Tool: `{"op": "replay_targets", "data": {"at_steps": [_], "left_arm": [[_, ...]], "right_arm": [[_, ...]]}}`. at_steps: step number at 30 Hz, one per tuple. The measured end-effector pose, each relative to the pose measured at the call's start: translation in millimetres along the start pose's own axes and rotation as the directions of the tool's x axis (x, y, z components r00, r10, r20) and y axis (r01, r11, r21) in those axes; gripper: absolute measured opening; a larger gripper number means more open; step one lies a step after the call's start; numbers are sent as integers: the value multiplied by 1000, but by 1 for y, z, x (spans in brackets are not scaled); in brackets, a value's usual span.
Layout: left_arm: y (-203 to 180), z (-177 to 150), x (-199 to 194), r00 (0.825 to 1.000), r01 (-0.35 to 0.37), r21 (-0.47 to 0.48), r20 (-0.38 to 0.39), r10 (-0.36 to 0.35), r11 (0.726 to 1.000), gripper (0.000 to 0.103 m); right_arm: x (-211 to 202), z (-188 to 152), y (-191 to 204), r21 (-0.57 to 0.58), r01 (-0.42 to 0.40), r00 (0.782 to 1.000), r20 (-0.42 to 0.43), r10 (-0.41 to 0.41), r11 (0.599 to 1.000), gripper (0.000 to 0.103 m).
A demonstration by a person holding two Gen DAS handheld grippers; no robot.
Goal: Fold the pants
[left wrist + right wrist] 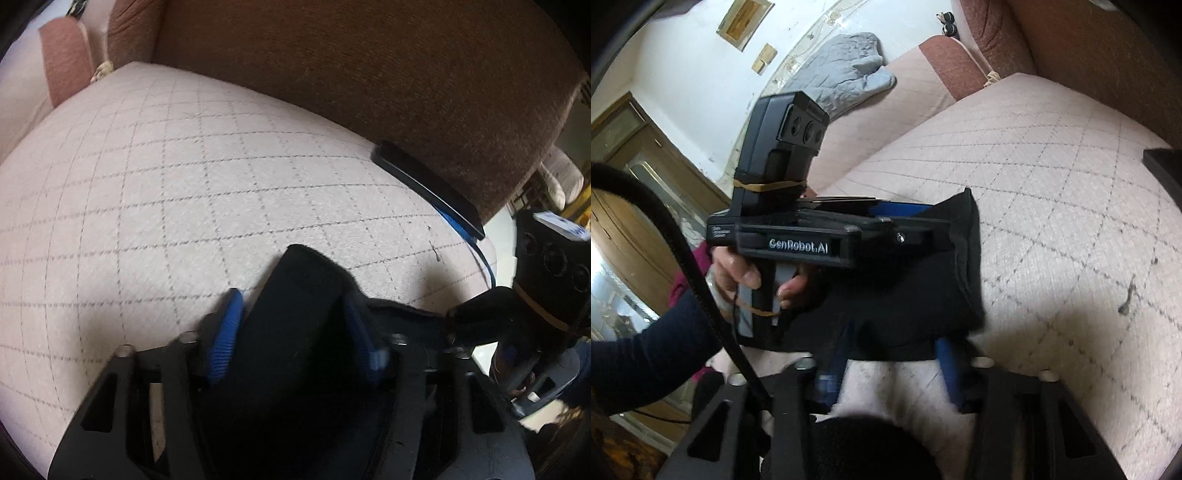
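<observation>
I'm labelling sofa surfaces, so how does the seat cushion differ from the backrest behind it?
The seat cushion is pale pink, while the backrest is dark brown. The seat cushion carries a grid of thin grey diamond lines, but the backrest is plain and fuzzy. The seat cushion lies flat with the black pants on it, whereas the backrest rises behind it and has no clothing on it. Both are fabric-covered parts of one sofa.
</observation>
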State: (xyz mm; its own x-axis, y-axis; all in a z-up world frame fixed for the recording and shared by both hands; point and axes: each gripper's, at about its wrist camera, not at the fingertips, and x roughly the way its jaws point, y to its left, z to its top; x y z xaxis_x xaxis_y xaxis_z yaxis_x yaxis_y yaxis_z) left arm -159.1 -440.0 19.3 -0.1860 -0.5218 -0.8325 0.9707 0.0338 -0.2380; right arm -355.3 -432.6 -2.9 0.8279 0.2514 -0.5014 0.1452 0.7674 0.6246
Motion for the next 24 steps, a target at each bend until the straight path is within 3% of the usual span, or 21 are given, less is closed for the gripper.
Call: {"op": "replay_targets", "data": {"at_steps": [1, 4, 9, 16, 20, 24], "left_arm": [[-1, 0, -1, 1000, 12, -1, 5, -12, 1000, 33], [-1, -1, -12, 999, 29, -30, 37, -28, 999, 14], [7, -10, -75, 980, 73, -73, 192, -57, 995, 11], [29, -56, -186, 919, 26, -166, 391, 42, 986, 11], [59, -117, -232, 888, -32, -307, 428, 168, 951, 11], [92, -188, -248, 879, -74, -488, 380, 288, 870, 11]], "right_arm": [[3, 0, -2, 14, -5, 1000, -7, 5, 1000, 16], [2, 3, -3, 60, -45, 999, 4, 45, 997, 12], [-20, 19, 42, -43, -52, 997, 48, 54, 998, 12], [-11, 52, 139, -244, -127, 988, 55, 145, 961, 11], [35, 55, 196, -338, -198, 979, -22, 203, 920, 11], [97, 35, 227, -344, -281, 958, -148, 244, 896, 11]]}}
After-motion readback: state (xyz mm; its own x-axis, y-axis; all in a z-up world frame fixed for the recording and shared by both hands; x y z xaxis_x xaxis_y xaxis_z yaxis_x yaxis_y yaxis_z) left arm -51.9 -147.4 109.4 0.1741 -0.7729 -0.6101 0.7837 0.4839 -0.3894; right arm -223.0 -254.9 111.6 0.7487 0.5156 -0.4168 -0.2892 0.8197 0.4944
